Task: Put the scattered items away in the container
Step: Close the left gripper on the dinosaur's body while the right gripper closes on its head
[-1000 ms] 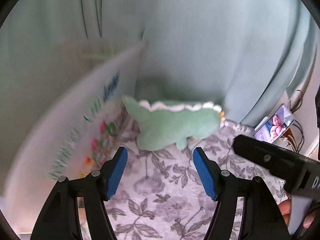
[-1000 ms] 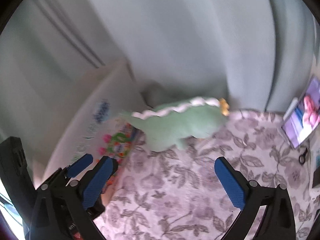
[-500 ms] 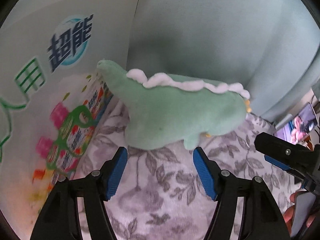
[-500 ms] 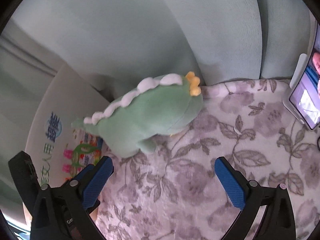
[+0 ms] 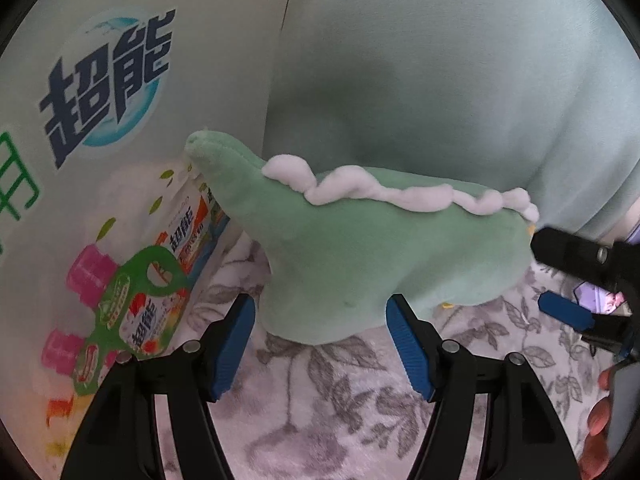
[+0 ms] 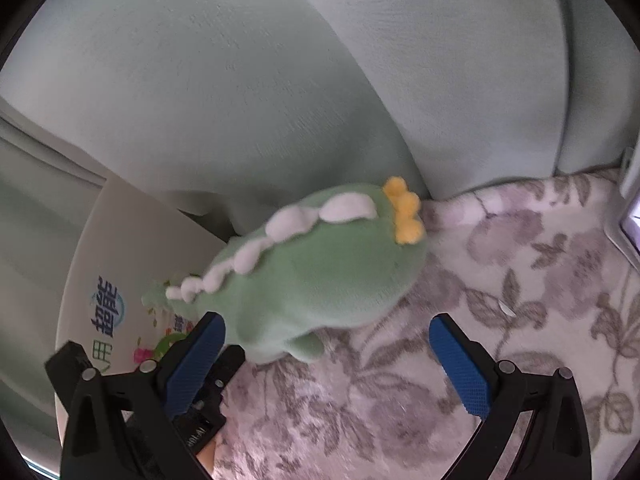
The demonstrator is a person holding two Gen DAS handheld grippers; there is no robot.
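A green plush dinosaur [image 5: 360, 256] with white back spikes and a yellow crest [image 6: 404, 216] lies on the floral blanket. Its tail tip rests against a white cardboard box [image 5: 100, 80] printed with blue lettering, which stands at the left. My left gripper [image 5: 324, 336] is open, and its blue pads flank the toy's lower rump without squeezing it. My right gripper [image 6: 328, 360] is open wide just in front of the toy's belly and foot, with nothing between its fingers. In the left wrist view the right gripper's blue pad [image 5: 564, 314] shows beside the toy's head end.
Pale teal sofa cushions [image 5: 440, 80] rise right behind the toy. The floral blanket [image 6: 480, 280] spreads to the right and front. A lit phone [image 6: 632, 220] leans at the far right edge. A person's fingers [image 5: 598, 416] show at the lower right.
Both grippers have come down and closer, so the dinosaur now fills much more of each view. The right gripper has rolled, tilting its view. Neither gripper's opening has changed.
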